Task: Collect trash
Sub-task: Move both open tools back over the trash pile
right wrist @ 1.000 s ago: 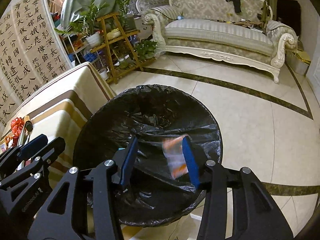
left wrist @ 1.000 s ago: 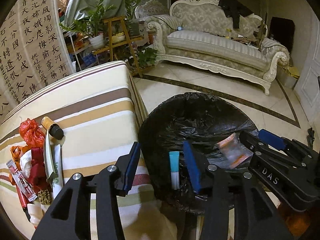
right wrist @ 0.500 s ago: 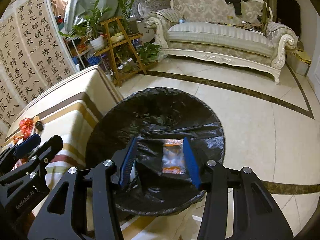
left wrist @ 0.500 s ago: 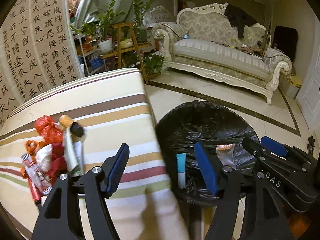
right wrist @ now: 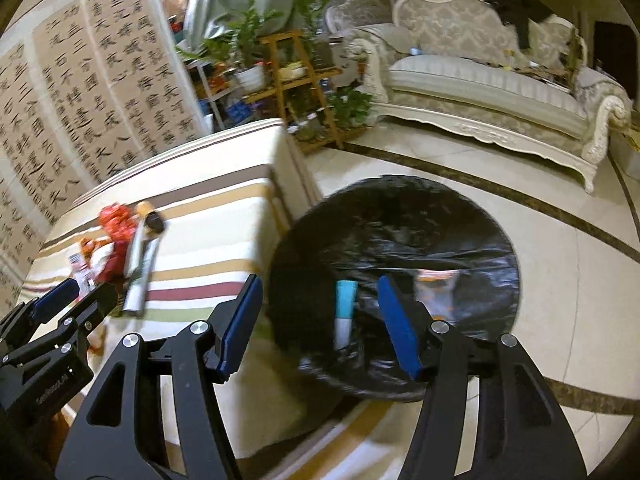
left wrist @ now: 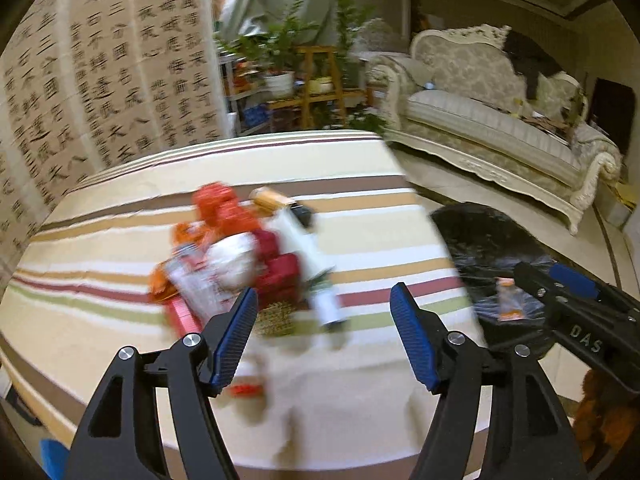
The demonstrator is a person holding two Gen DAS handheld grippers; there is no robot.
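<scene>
A pile of trash [left wrist: 240, 256], red and orange wrappers, a white tube and a brown bottle, lies on the striped table [left wrist: 120, 344]. My left gripper [left wrist: 324, 336] is open and empty, just in front of the pile. A black-lined bin [right wrist: 400, 248] stands on the floor right of the table, with a blue-and-white tube [right wrist: 344, 312] and an orange packet [right wrist: 434, 284] inside. My right gripper [right wrist: 320, 320] is open and empty above the bin's near left rim. The pile also shows in the right wrist view [right wrist: 120, 248].
A cream sofa [left wrist: 500, 128] stands at the back right. A wooden plant stand [left wrist: 316, 84] with pots is behind the table. A calligraphy screen [left wrist: 100, 80] lines the left. Tiled floor [right wrist: 560, 280] surrounds the bin.
My left gripper has swung left from over the bin to the trash pile on the table. The orange packet dropped from my right gripper into the bin, and that gripper shifted left.
</scene>
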